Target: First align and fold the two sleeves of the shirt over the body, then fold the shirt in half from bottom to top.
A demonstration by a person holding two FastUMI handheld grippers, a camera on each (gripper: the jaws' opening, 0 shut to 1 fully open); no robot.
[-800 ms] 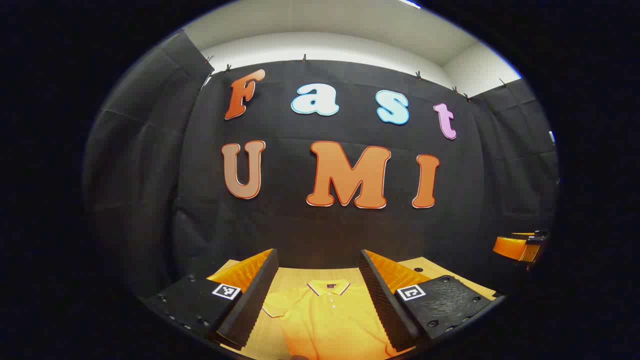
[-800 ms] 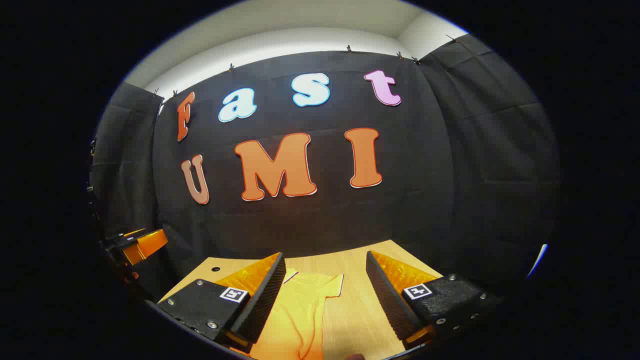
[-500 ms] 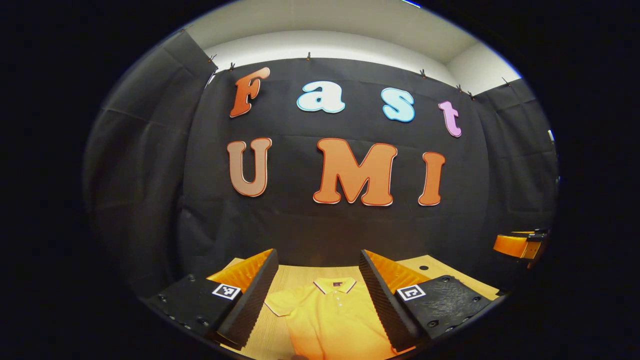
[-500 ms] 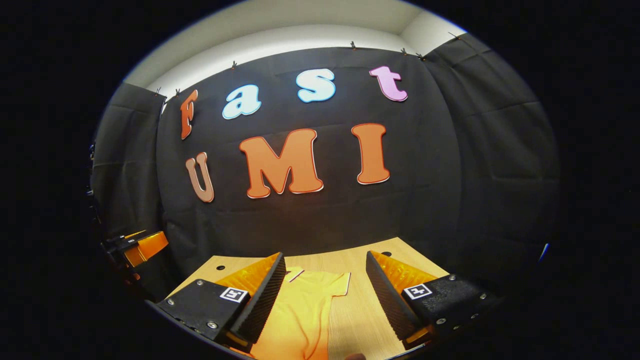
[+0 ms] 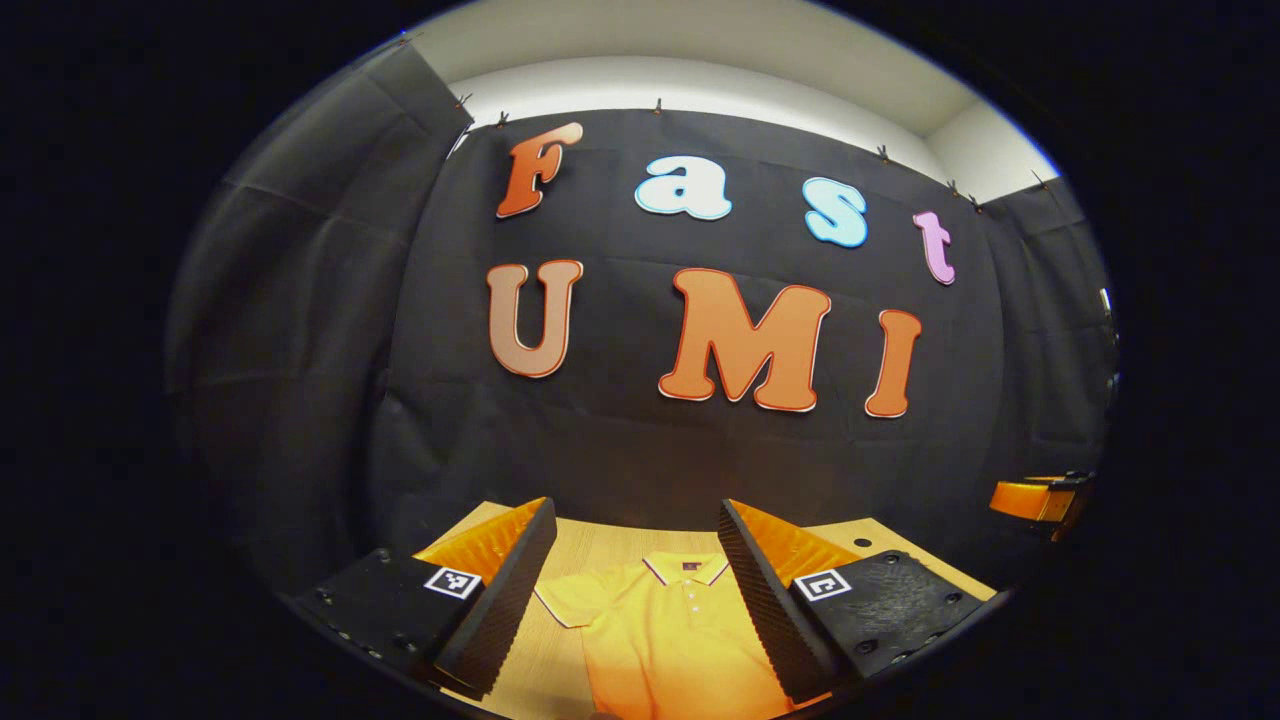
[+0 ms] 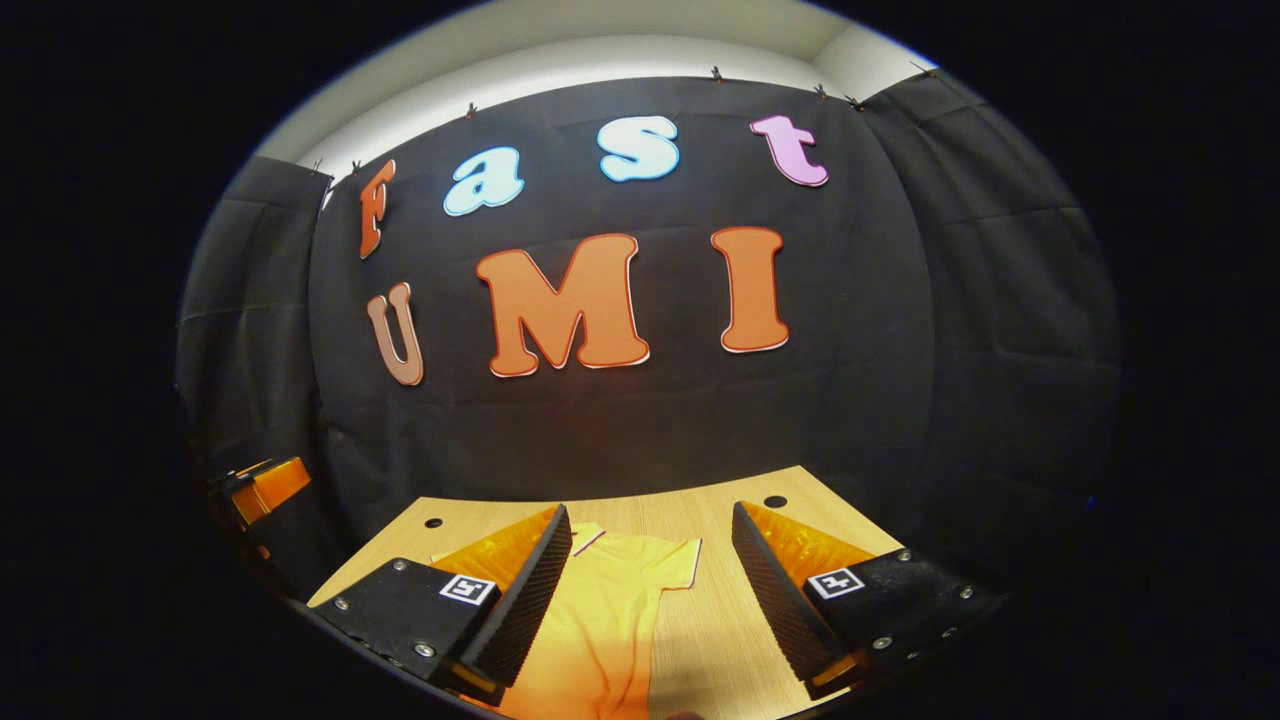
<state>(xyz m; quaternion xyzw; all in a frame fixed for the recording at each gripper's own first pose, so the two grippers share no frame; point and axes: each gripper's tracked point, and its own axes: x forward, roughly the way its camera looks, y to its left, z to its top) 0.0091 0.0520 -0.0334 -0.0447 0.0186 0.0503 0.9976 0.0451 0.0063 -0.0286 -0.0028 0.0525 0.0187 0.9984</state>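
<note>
A yellow polo shirt (image 5: 665, 630) lies flat on the wooden table (image 5: 600, 548), collar toward the far wall. My left gripper (image 5: 635, 600) hovers open above the shirt's chest; the collar and one short sleeve show between its fingers. In the right gripper view the same shirt (image 6: 610, 610) shows its other sleeve spread on the table (image 6: 700, 505). My right gripper (image 6: 650, 600) is open above that sleeve and the bare wood beside it. Neither holds anything. The shirt's lower part is hidden below both views.
The right gripper (image 5: 1040, 497) shows far off at the right edge of the left gripper view. The left gripper (image 6: 262, 488) shows at the left edge of the right gripper view. Small round holes (image 6: 775, 500) sit near the table's far corners. Black cloth walls close the booth.
Both views have tilted down and shifted a little, so more table and shirt show. Both grippers stay open, and the shirt has not moved.
</note>
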